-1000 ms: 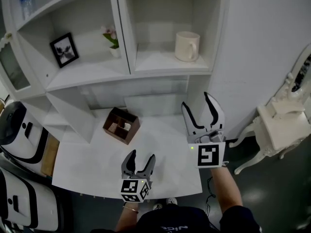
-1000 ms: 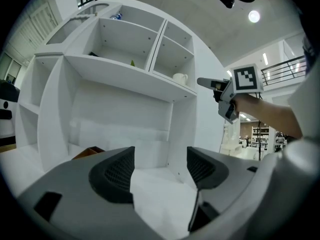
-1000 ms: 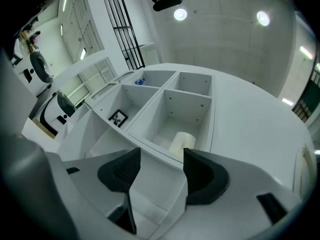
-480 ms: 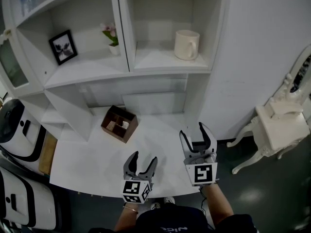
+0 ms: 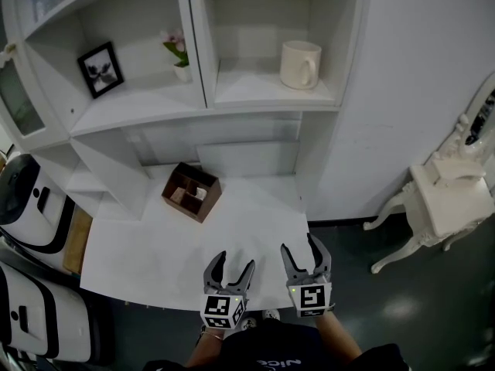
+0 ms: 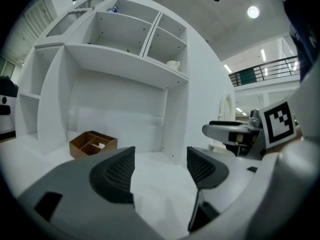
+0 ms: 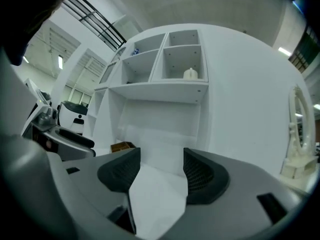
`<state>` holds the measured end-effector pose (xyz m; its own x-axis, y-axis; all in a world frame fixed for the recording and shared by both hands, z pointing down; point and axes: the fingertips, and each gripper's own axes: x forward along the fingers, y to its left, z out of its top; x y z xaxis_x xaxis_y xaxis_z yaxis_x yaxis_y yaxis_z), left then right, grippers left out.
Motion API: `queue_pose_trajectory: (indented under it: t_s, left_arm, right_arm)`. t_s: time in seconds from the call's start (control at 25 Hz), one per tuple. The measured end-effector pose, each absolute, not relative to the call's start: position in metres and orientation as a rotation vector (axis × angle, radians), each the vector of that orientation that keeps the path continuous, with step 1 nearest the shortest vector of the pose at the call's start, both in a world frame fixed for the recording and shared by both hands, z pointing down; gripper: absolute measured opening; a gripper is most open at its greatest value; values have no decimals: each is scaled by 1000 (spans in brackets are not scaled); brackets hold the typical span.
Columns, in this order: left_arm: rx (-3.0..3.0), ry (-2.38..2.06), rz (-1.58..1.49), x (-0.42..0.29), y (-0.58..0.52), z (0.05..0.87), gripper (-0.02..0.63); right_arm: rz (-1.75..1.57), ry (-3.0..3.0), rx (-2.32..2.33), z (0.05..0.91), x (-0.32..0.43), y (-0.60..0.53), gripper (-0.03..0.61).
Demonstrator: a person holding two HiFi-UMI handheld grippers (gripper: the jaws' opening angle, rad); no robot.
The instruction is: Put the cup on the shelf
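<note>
Cup (image 5: 300,64) on shelf (image 5: 247,93); left tool (image 5: 233,263), right tool (image 5: 299,246) empty (jaws apart).

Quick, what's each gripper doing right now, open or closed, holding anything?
Left gripper: open, holding nothing.
Right gripper: open, holding nothing; the cup stands on the shelf.

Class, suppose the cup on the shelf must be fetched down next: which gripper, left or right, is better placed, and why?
Right, probably. The cup stands in the right-hand compartment of the shelf, and the right gripper sits more nearly below it than the left gripper. Both have jaws apart and empty.
</note>
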<state>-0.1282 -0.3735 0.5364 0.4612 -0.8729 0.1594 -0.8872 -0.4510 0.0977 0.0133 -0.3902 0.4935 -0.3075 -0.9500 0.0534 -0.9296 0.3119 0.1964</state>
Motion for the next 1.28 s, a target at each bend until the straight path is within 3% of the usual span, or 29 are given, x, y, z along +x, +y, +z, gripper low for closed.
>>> queue_pose_trajectory:
  t_s: [0.2, 0.4, 0.6, 0.84, 1.28]
  left_arm:
    - [2482, -1525, 193, -126, -358, 566, 314]
    - [2476, -1535, 156, -127, -362, 560, 312]
    - [2517, -1529, 89, -121, -361, 542, 204]
    - [2557, -1487, 65, -106, -357, 533, 11]
    - [2532, -1428, 81, -93, -354, 543, 2]
  right_arm:
    - [-12, -2337, 1712, 549, 24, -369, 270]
    - [25, -2349, 1696, 549, 29, -370, 267]
    - [-4, -2364, 1709, 533, 32, -368, 142]
    - [-3, -2410, 1662, 528, 25, -364, 24]
    - [-63, -2440, 1574, 517, 13, -361, 9]
